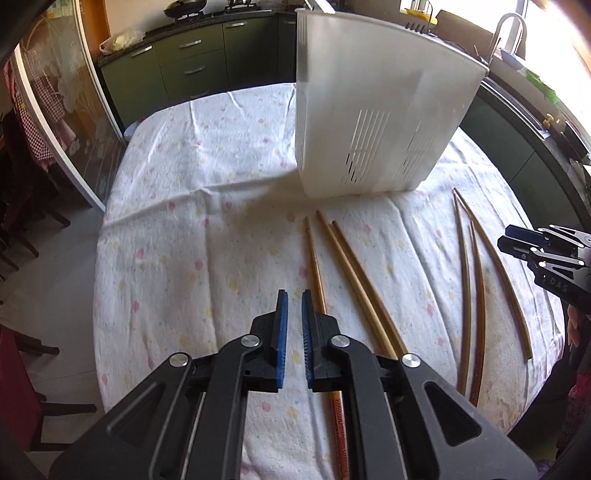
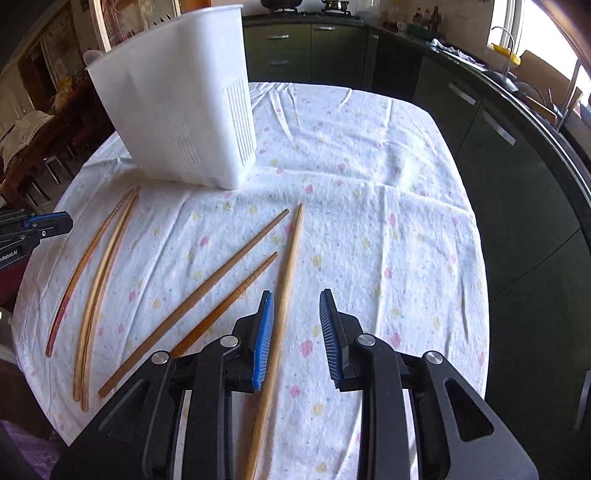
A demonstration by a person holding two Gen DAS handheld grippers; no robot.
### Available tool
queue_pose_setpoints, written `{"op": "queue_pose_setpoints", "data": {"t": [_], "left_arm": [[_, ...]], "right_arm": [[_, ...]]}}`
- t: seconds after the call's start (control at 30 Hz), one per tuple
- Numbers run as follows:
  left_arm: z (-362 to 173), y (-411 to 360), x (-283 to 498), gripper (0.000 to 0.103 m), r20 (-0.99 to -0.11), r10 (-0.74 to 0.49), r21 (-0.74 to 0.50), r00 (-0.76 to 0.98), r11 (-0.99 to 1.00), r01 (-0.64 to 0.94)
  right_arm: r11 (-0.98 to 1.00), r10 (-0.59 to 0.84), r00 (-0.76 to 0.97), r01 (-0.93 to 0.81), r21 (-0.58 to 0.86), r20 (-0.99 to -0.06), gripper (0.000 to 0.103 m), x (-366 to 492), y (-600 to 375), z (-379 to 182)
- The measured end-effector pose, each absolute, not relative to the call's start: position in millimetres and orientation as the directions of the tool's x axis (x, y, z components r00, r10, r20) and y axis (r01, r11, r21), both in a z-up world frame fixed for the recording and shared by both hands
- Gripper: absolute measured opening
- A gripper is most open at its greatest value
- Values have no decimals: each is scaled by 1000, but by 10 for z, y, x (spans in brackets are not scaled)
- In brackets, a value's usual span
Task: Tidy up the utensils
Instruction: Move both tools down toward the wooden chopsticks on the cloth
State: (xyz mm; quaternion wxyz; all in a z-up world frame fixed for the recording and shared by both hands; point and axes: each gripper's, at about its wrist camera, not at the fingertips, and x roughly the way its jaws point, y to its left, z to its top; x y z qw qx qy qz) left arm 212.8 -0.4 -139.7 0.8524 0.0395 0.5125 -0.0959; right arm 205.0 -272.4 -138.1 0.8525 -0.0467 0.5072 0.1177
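Note:
A white slotted utensil holder (image 1: pixel 373 110) stands upright at the far middle of the table; it also shows in the right wrist view (image 2: pixel 177 103). Several wooden chopsticks lie on the cloth: three near the middle (image 1: pixel 354 280) and three to the right (image 1: pixel 476 280). In the right wrist view the left group (image 2: pixel 96 273) and the right group (image 2: pixel 236 280) show. My left gripper (image 1: pixel 291 306) is narrowly open and empty, just left of a dark chopstick (image 1: pixel 317 266). My right gripper (image 2: pixel 297 306) is open and empty over a light chopstick (image 2: pixel 286 288).
The round table has a white flowered cloth (image 1: pixel 207 221). Green kitchen cabinets (image 1: pixel 192 66) and a counter with a sink tap (image 1: pixel 509 29) stand behind. Dark chairs (image 1: pixel 22 236) stand to the left. The right gripper shows at the left wrist view's right edge (image 1: pixel 517 243).

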Motion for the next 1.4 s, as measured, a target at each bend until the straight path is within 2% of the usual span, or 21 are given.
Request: {"op": "queue_pose_setpoints", "data": {"t": [0.1,0.23,0.33,0.67,0.77,0.87,0.93,1.23,1.4], "left_arm": [[-1449,5,2171,7,-897,-116,-36,427,981,191],[-1476,-13,2211,8,-910,-107,-27,400,979,200],[-1505,-51,2249,14,-920,-102,-24,379,978,207],[-1614,-226,2361,15,-939,-87,-14,333,977,215],[-1601,-241,2373,16,-940,-103,-34,325,977,212],[-1523,-246,2358,26,-933,-108,-35,343,977,212],[-1476,-256,2341,28,-929,-107,-31,355,977,212],[-1521,-416,2354,28,-941,-69,15,331,969,245],[-1626,-406,2385,15,-953,-39,35,299,970,240]], "right_arm": [[964,179,406,-254,78,-896,26,2204,-2705,-1466],[962,141,361,-270,41,-922,27,2361,-2608,-1482],[958,130,335,-286,30,-933,27,2456,-2556,-1457],[951,157,259,-301,74,-953,26,2681,-2571,-1439],[948,143,252,-313,60,-957,30,2695,-2562,-1415],[944,135,254,-328,46,-958,34,2675,-2519,-1418],[944,130,258,-328,40,-957,34,2666,-2489,-1440],[942,131,256,-334,40,-958,34,2612,-2461,-1472],[940,134,257,-338,41,-957,34,2597,-2458,-1470]]}}
